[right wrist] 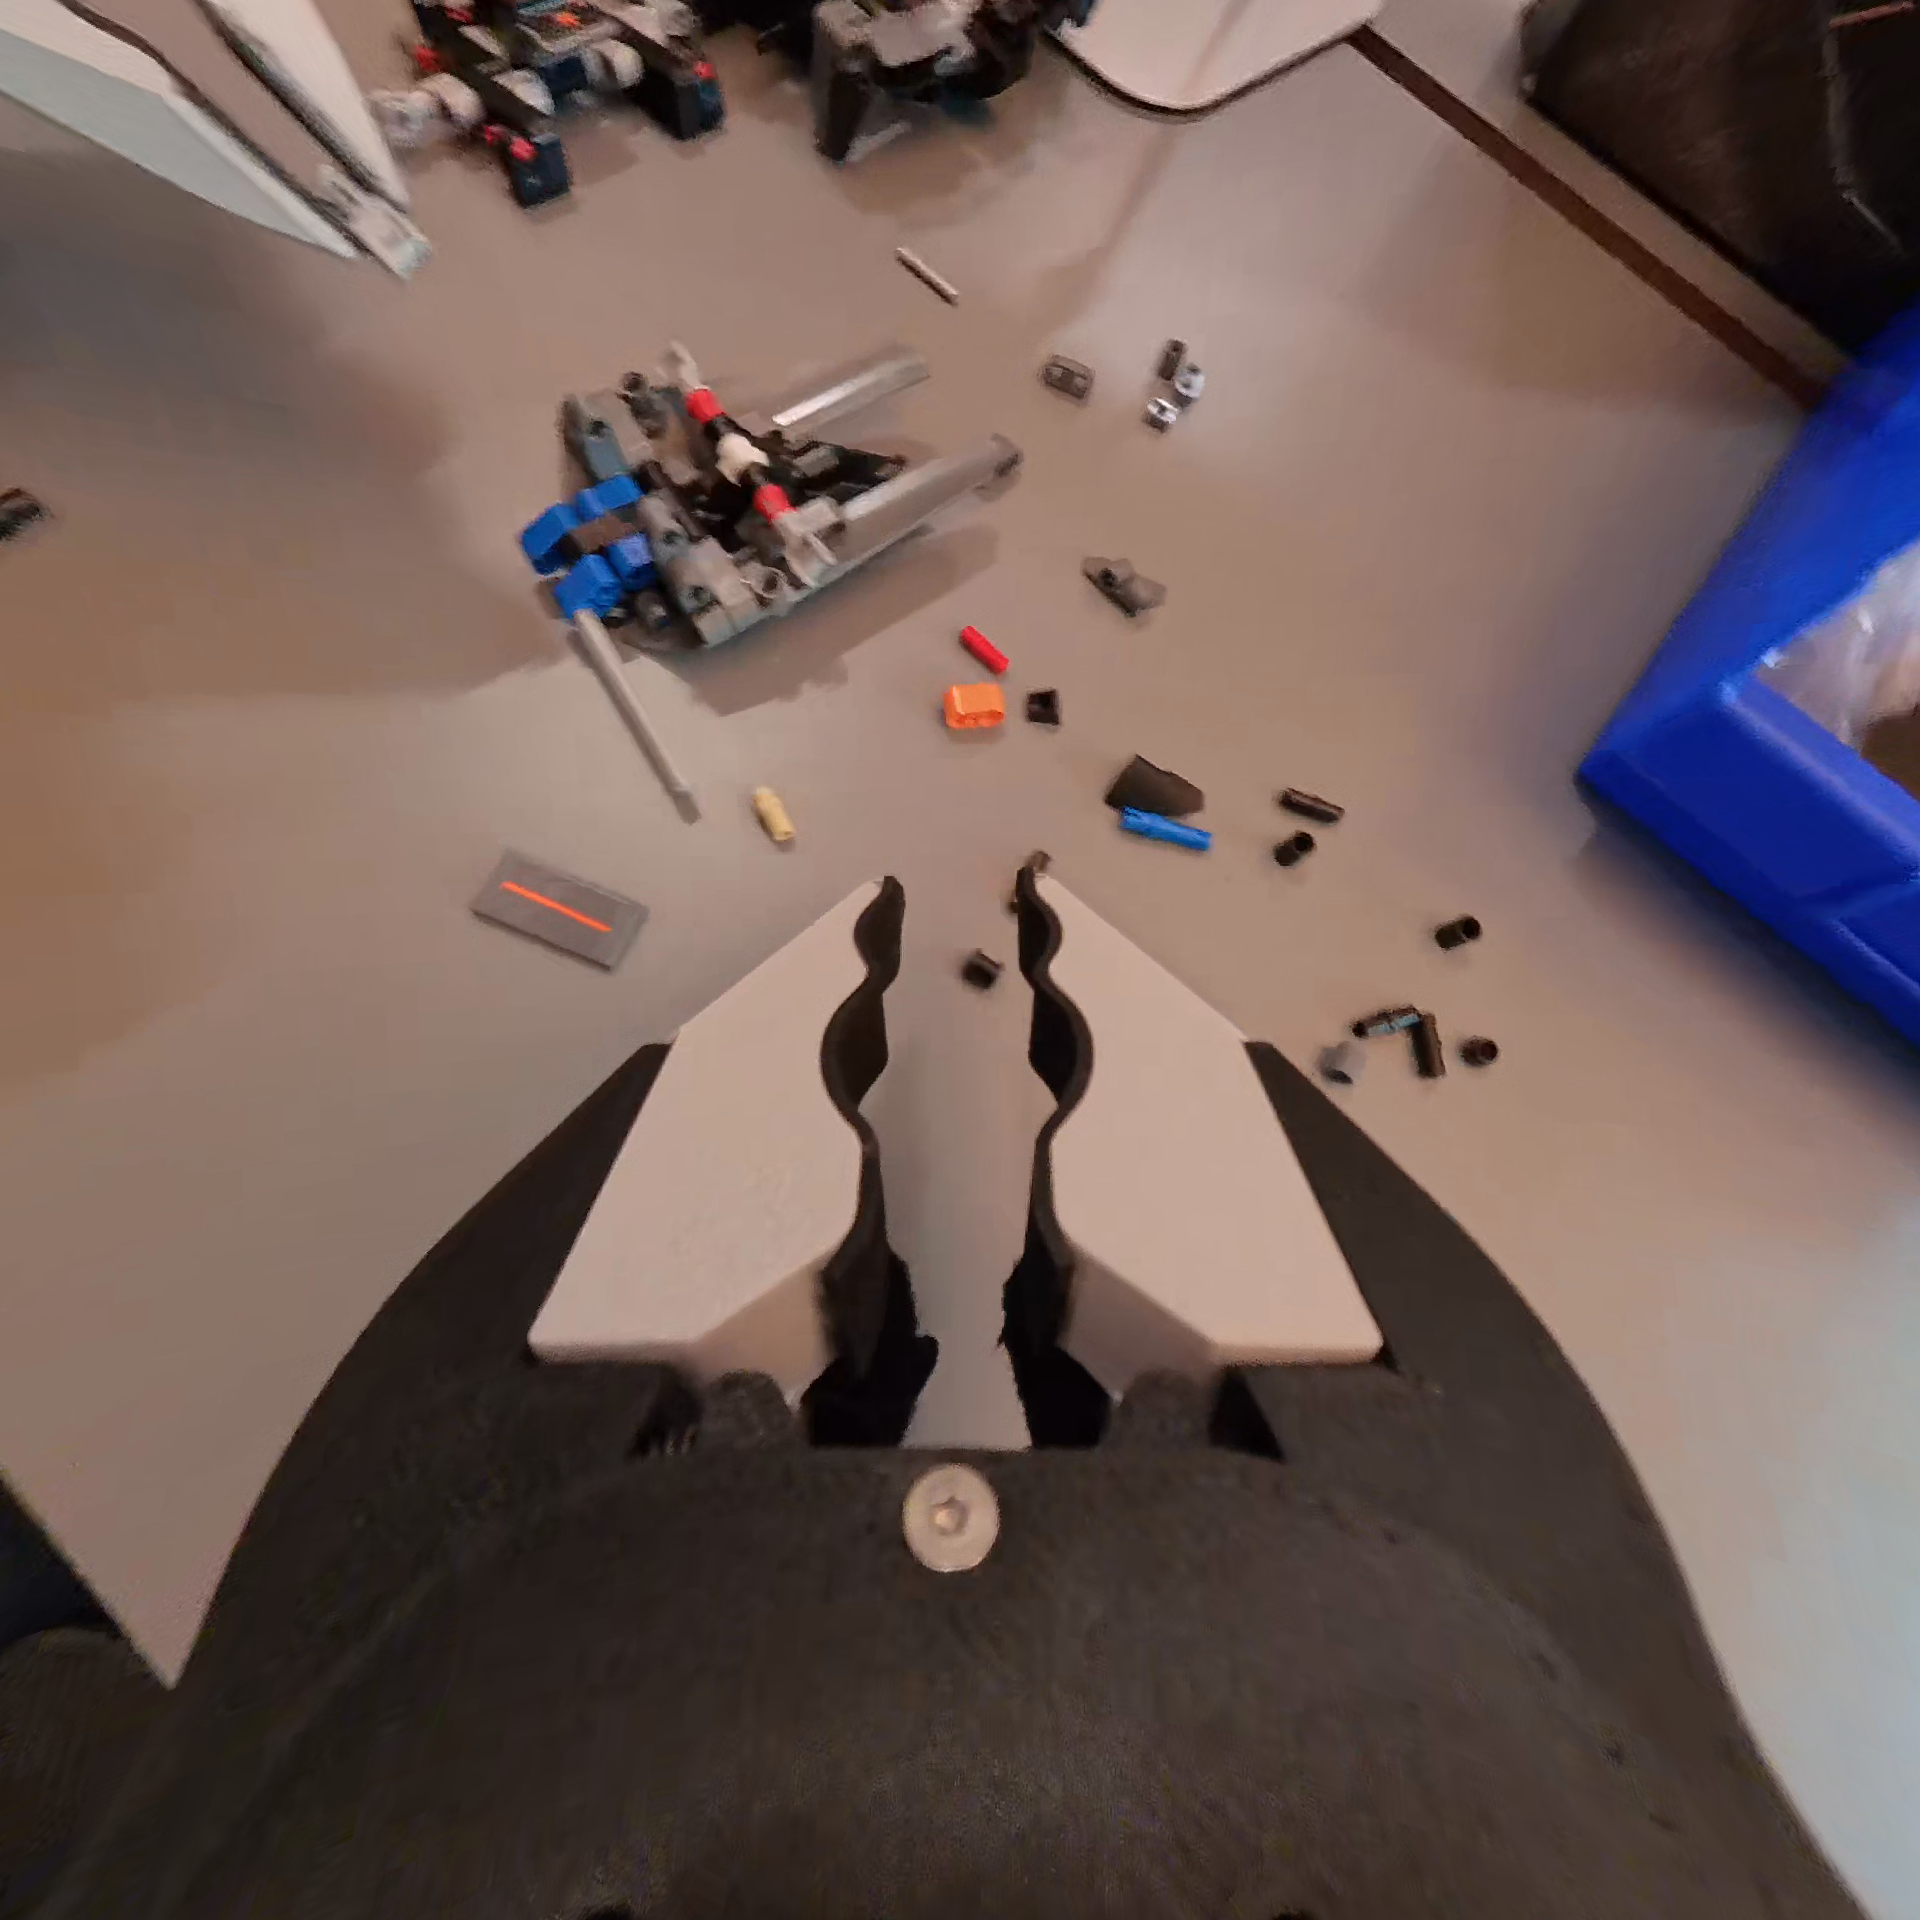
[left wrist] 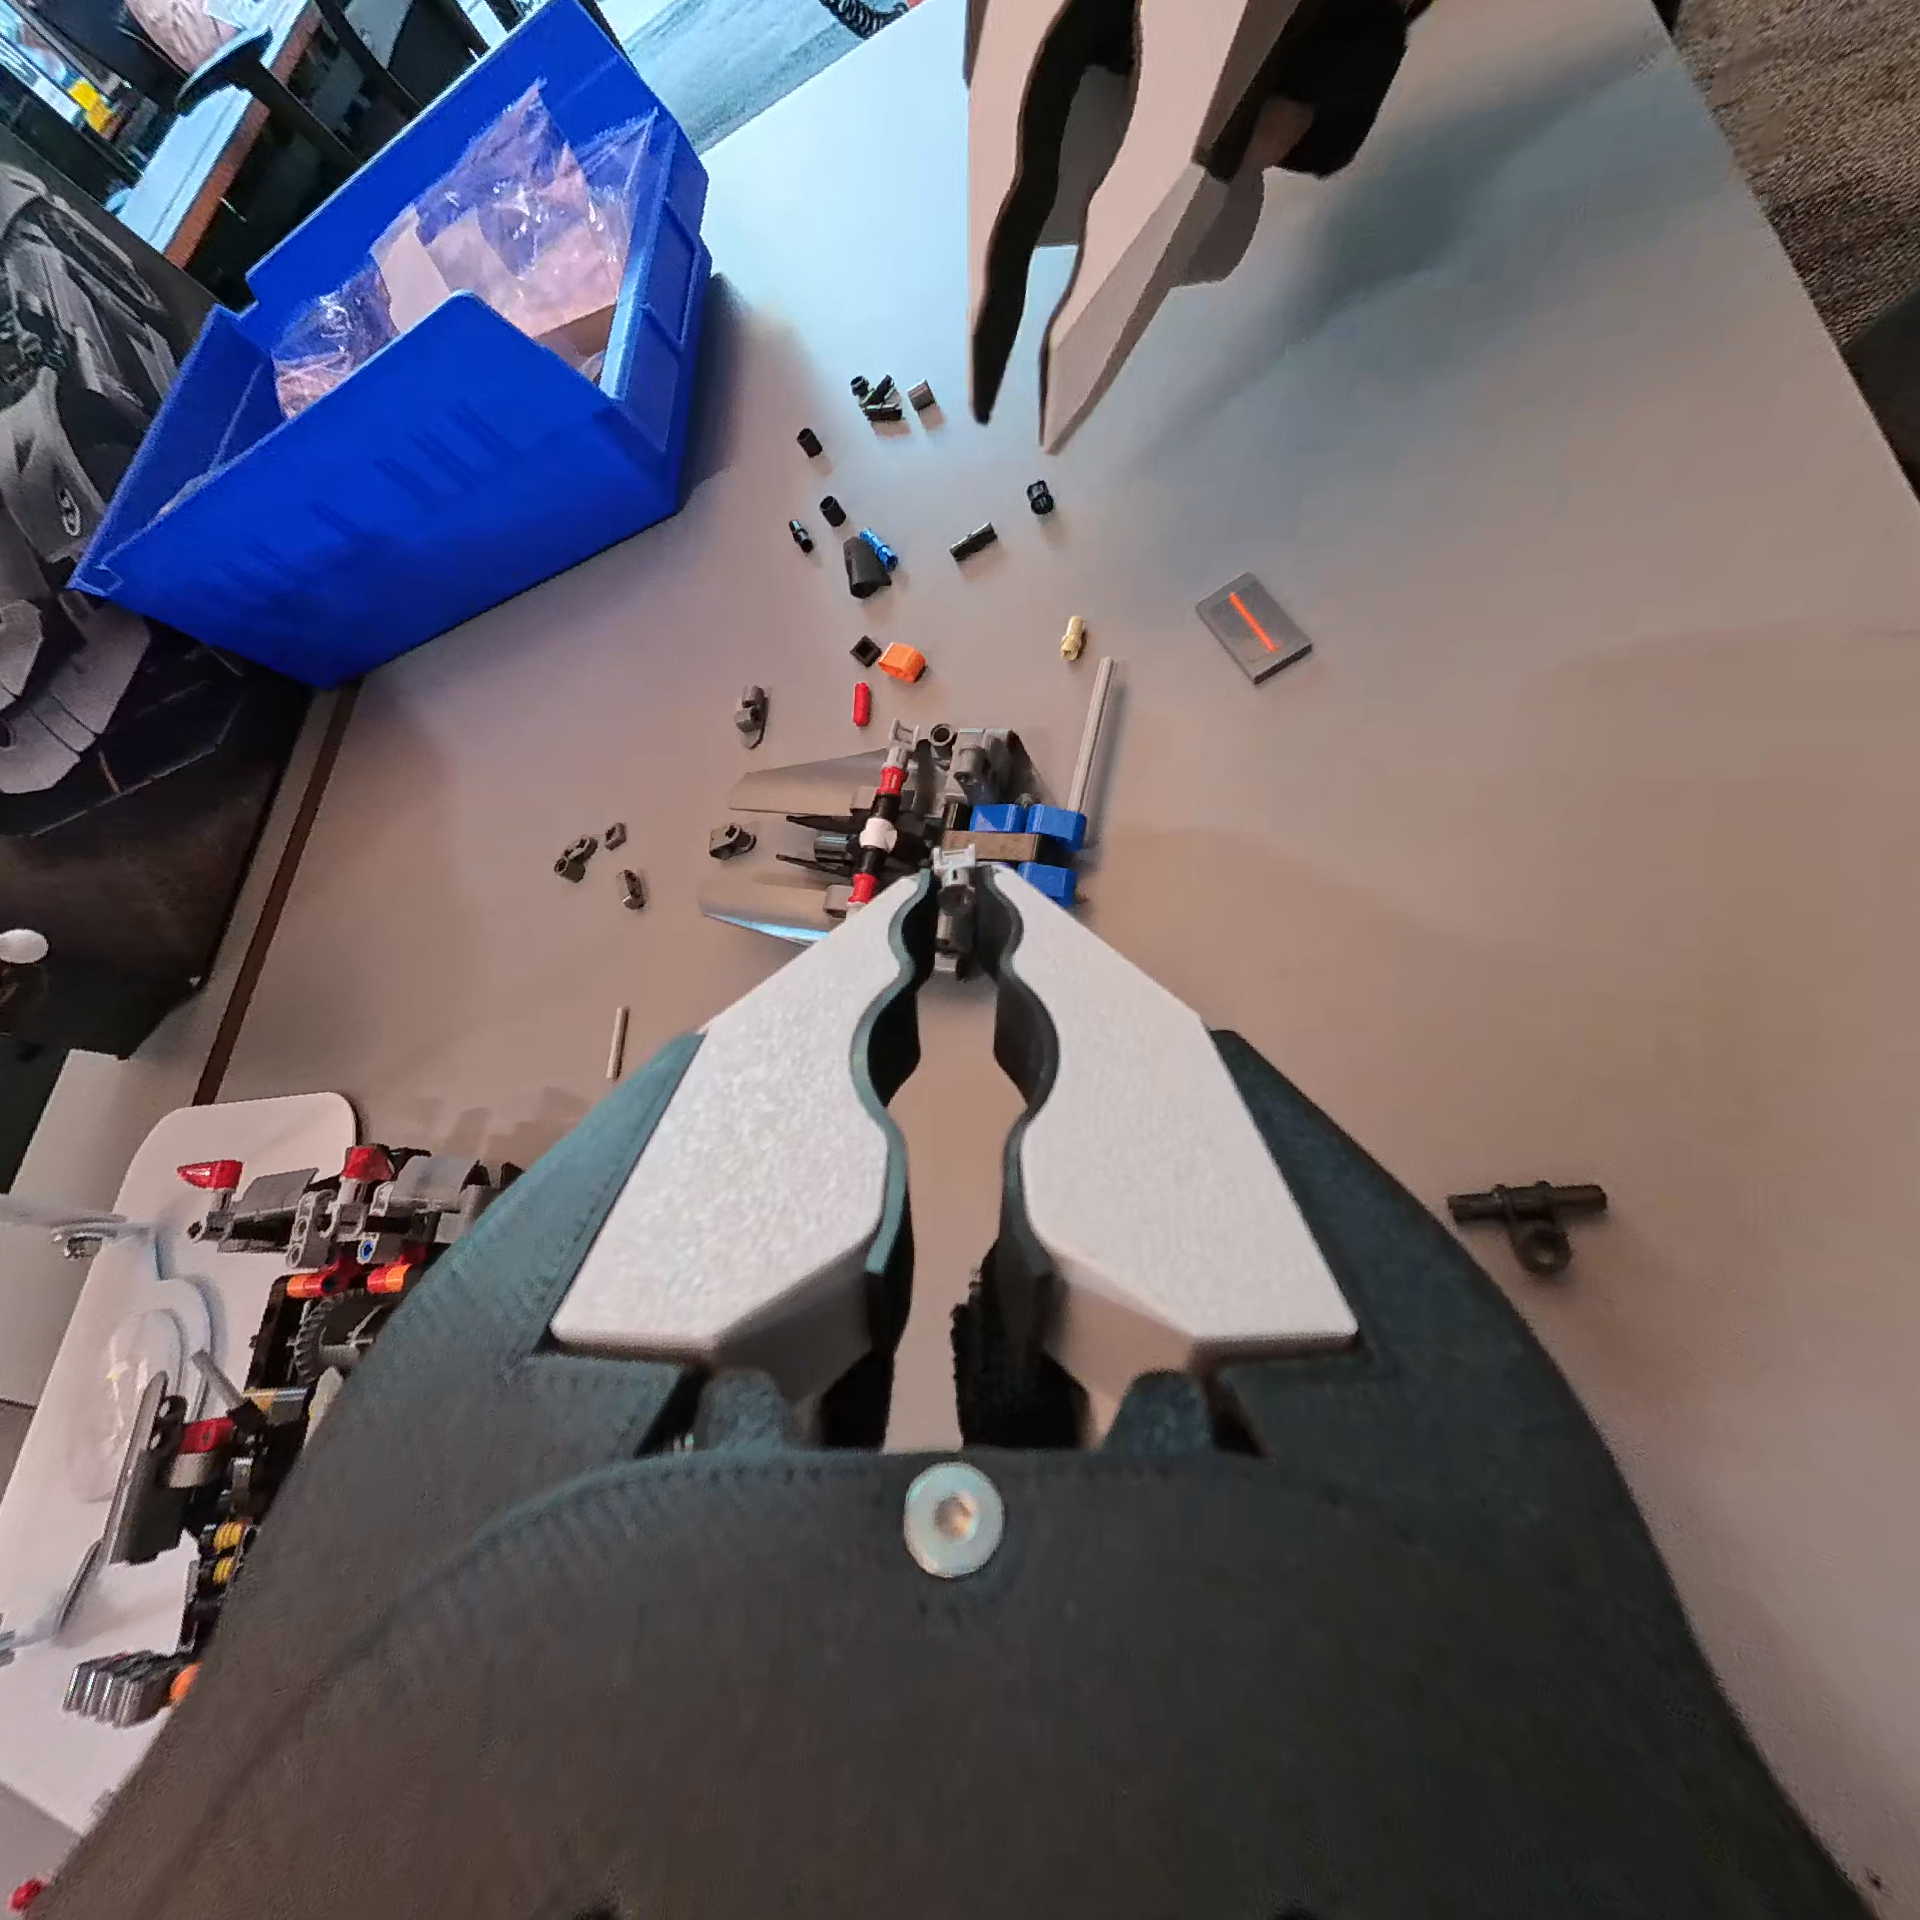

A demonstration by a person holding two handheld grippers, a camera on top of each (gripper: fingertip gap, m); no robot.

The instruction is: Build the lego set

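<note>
Left wrist view: low and close, facing along its fingers toward the blue bin [left wrist: 416,416].
Right wrist view: higher, facing back from the opposite side.
Shared: grey table [right wrist: 1351,520], half-built model [left wrist: 935,821] [right wrist: 707,520], scattered pieces.

Right gripper [right wrist: 958,883], fingers [right wrist: 748,1122] parted, hovers over grey desk [right wrist: 1351,1247] near the blue-and-grey lego assembly [right wrist: 707,520].
</note>
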